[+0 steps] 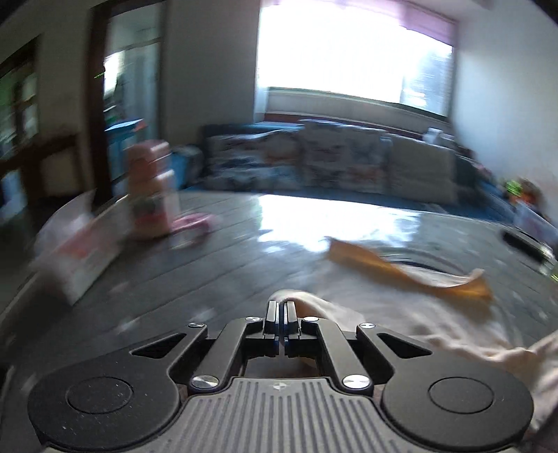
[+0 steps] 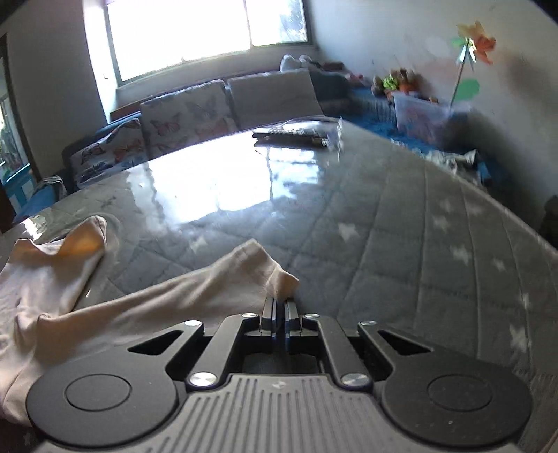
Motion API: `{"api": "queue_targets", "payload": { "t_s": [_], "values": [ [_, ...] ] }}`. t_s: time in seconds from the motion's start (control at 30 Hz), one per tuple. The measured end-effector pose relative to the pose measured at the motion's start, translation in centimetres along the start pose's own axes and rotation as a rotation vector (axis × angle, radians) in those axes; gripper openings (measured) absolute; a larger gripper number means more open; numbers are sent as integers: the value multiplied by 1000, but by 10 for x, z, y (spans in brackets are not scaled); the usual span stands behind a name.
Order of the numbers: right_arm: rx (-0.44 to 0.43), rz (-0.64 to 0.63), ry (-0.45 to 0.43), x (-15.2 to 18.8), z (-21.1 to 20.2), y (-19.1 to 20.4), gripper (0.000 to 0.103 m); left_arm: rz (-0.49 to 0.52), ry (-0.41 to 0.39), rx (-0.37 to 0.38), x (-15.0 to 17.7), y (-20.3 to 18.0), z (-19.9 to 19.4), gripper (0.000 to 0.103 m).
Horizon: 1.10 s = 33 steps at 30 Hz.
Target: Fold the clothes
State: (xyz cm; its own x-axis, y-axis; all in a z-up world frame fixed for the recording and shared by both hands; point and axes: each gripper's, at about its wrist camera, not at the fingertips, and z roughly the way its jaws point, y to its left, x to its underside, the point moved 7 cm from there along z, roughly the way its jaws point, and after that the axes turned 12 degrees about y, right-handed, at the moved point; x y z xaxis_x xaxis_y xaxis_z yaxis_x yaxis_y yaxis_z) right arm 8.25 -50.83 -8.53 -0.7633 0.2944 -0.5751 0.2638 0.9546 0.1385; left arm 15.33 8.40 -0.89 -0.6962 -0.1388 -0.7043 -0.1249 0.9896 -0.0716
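A cream garment [image 2: 146, 299] with an orange lining lies crumpled on the grey quilted table [image 2: 401, 223]. My right gripper [image 2: 280, 303] is shut on a corner of the cream garment, which peaks just ahead of the fingertips. In the left wrist view, blurred by motion, my left gripper [image 1: 280, 306] is shut on another bunched edge of the cream garment [image 1: 453, 345], which trails off to the right. An orange part of the cloth [image 1: 401, 270] lies stretched further out on the table [image 1: 209, 265].
A white box [image 1: 80, 258] and a pink container [image 1: 151, 188] stand at the table's left. A dark flat device [image 2: 296, 134] lies at the far edge. Patterned sofa cushions [image 2: 188, 118] and a bright window [image 2: 205, 28] are beyond; toys and a pinwheel [image 2: 470, 45] are at right.
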Motion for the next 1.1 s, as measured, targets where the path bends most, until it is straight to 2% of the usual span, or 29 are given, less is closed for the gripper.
{"api": "queue_targets", "payload": {
  "t_s": [0.13, 0.23, 0.4, 0.53, 0.63, 0.7, 0.77, 0.87, 1.0, 1.1],
  "values": [
    [13, 12, -14, 1, -3, -1, 7, -123, 24, -47, 15, 48, -2, 2],
    [30, -10, -31, -3, -5, 3, 10, -162, 34, -86, 25, 70, -4, 2],
    [81, -37, -69, -11, -9, 9, 11, -205, 60, -92, 40, 85, -4, 2],
    [47, -88, -54, -11, -5, 22, 11, -181, 83, -97, 49, 87, -2, 3],
    [34, -121, -37, -10, 3, 34, 12, -106, 72, -99, 48, 75, -7, 5],
    [14, -131, -22, -9, 7, 41, 12, -32, 49, -113, 46, 66, -11, 9],
    [12, -157, -10, -7, 11, 48, 12, 43, 25, -124, 45, 56, -16, 29],
    [12, -180, 0, -5, 14, 53, 18, 127, 1, -109, 45, 42, -20, 39],
    [14, -204, 3, -5, 13, 60, 26, 217, -10, -66, 44, 20, -15, 41],
    [4, -226, 6, -4, 14, 66, 35, 269, 7, -28, 44, 4, -5, 41]
  ]
}}
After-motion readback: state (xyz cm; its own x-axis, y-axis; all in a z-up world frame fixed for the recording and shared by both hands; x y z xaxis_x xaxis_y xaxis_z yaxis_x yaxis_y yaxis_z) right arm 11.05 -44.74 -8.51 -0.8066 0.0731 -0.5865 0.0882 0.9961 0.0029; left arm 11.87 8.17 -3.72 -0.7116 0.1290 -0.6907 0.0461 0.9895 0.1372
